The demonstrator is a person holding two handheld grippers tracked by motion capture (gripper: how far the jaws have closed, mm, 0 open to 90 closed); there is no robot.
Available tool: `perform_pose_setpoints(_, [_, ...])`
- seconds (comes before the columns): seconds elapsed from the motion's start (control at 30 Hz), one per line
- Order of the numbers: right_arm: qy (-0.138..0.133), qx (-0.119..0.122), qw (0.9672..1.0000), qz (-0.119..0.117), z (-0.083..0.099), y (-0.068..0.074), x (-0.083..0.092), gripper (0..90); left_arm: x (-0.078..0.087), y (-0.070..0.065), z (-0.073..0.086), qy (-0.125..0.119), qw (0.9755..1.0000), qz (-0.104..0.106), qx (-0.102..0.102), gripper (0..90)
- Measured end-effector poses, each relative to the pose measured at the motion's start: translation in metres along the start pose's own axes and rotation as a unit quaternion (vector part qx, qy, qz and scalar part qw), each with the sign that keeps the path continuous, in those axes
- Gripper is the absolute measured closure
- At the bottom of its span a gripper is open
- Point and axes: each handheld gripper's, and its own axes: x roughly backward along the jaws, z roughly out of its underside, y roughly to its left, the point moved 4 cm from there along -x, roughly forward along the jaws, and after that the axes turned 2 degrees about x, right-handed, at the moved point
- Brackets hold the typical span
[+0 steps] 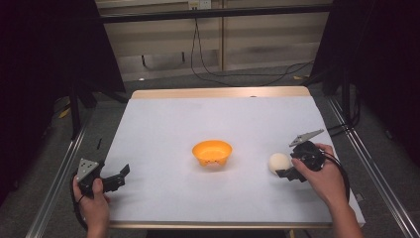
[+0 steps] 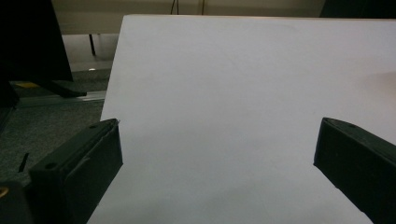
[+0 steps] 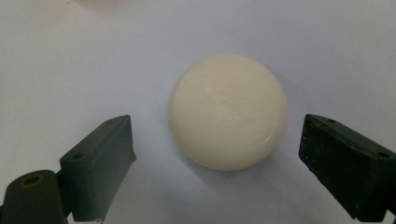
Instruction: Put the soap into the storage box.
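A white-covered bench (image 1: 163,124) stands in a dim room, cables (image 1: 208,59) trailing behind. An orange bowl (image 1: 212,151) sits mid-bench. The right gripper (image 3: 215,154) fingers gape around a cream ball (image 3: 228,111), untouched; the left gripper (image 2: 215,154) fingers spread wide, holding nothing.

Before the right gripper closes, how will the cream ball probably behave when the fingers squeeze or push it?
The cream ball is round and lies free on the white table cover, so a push would probably roll it. Its surface looks smooth and slightly glossy, so it may slip from the flat fingers of the open right gripper unless squeezed across its middle. It keeps a clean shape and seems fairly firm.
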Motion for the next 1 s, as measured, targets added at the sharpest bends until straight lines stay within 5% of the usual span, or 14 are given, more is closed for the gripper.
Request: perform_pose_setpoints(1.0, [0.037, -0.025, 0.9988, 0.019, -0.008, -0.004, -0.029, 23.1, -0.001, 0.000, 0.000, 0.007, 1.0000, 0.003, 0.003, 0.9])
